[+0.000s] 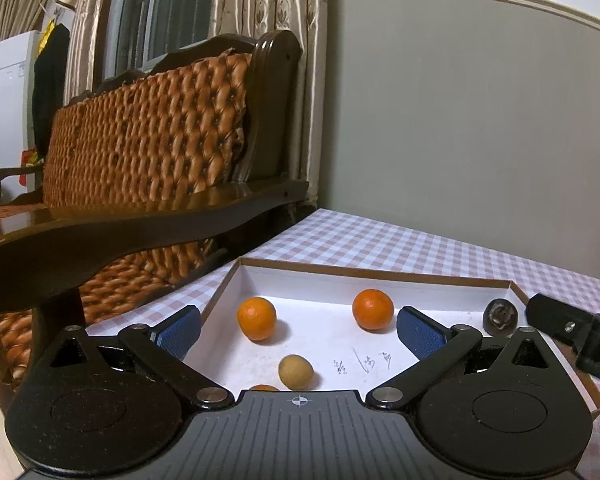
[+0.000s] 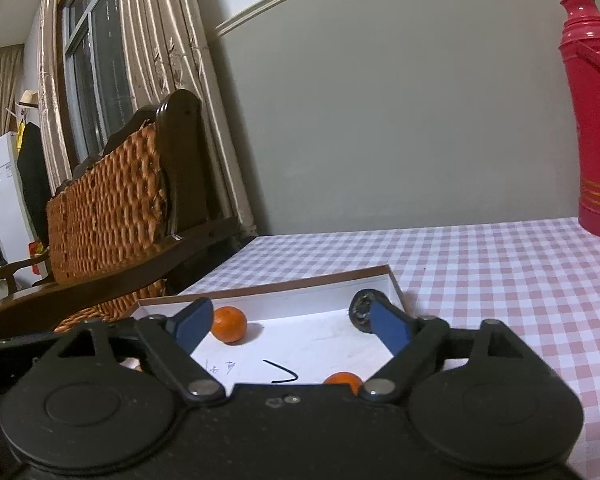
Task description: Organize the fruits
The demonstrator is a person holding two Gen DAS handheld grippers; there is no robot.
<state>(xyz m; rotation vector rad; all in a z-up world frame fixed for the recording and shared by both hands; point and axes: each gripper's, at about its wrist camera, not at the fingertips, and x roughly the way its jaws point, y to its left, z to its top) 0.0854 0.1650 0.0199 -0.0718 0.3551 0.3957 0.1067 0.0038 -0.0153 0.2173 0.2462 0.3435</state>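
Between left fingers (image 1: pixel 424 336): oranges (image 1: pixel 257 318) & box (image 1: pixel 380 276).

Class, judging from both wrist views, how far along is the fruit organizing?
Done: two oranges, a tan fruit and a dark fruit lie in the white box. In hand: nothing; left gripper and right gripper have open, empty jaws. Left: cannot tell; no fruit shows on the checked cloth.

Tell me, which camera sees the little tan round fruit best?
The left wrist view: the tan fruit sits whole and unblocked inside the white box. The right wrist view doesn't show it at all.
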